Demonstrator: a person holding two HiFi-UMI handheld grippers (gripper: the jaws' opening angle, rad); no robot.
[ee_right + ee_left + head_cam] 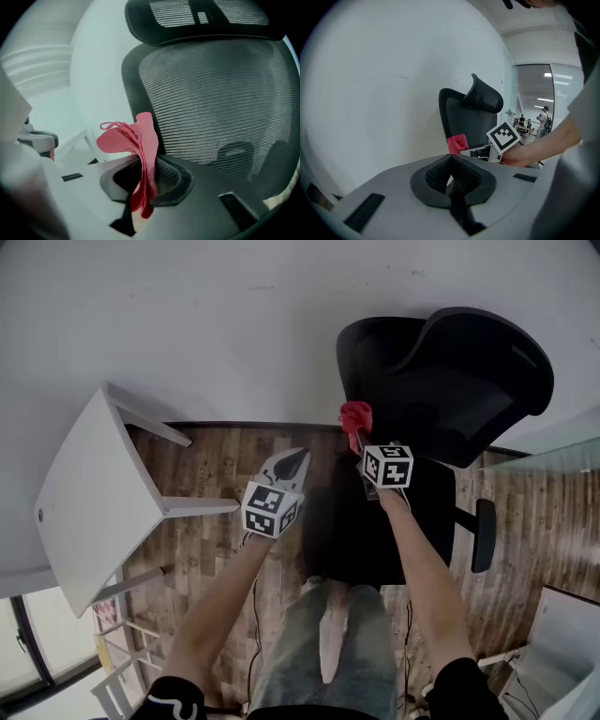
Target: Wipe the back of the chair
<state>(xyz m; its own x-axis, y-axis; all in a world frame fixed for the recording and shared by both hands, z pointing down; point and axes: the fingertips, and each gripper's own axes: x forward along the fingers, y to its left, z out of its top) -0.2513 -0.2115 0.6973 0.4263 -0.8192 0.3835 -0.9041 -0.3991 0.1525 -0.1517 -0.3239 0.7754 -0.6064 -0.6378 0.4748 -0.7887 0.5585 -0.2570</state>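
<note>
So the biggest thing here is the black mesh office chair point(441, 381) parked against the pale wall, and its curved mesh backrest point(220, 103) stands upright and fills most of the right gripper view. Off to our left there's a white table point(94, 493) on the wooden floor point(216, 465), well apart from the action. Our right gripper point(359, 442) is pinching a folded red cloth point(140, 140), which sticks up out of the jaws like a little flag. The cloth is up by the lower left edge of the backrest (touching or just shy of it, we honestly can't tell). Our left gripper point(451, 176) hangs back and to the left, jaws pressed together on nothing. The mesh lies straight ahead of the right gripper, just beyond the cloth, so that's clearly the nearer hand. Since the backrest runs tall, we'd guess the wipe needs a push forward and then strokes up and down along it.
</note>
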